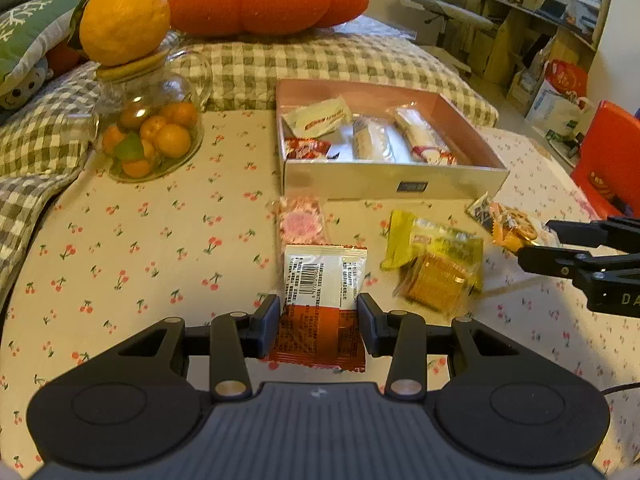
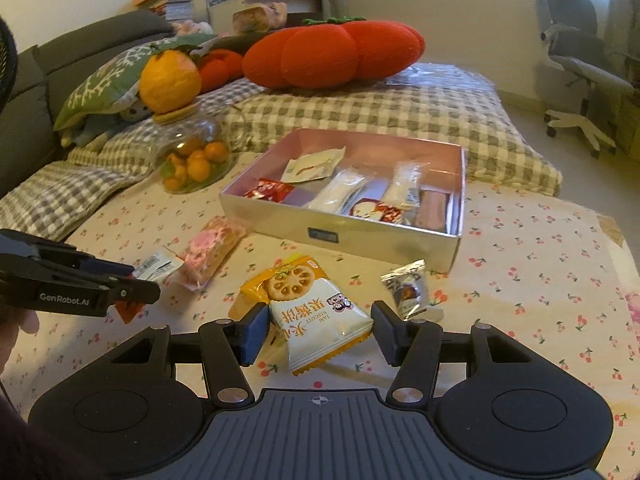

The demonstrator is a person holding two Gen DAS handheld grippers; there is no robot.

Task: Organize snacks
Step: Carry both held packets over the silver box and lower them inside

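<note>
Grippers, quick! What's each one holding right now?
Left gripper: shut on the red-and-white packet.
Right gripper: shut on the jam biscuit packet.

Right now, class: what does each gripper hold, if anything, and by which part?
The left gripper clamps the orange-and-white sachet across its side edges, near the orange end. The right gripper clamps the jam biscuit packet across its side edges.

Left gripper (image 1: 319, 322) clamping orange-and-white snack packet (image 1: 325, 280); silver box (image 1: 384, 184) of snacks toward tablecloth's (image 1: 140, 260) far edge.
</note>
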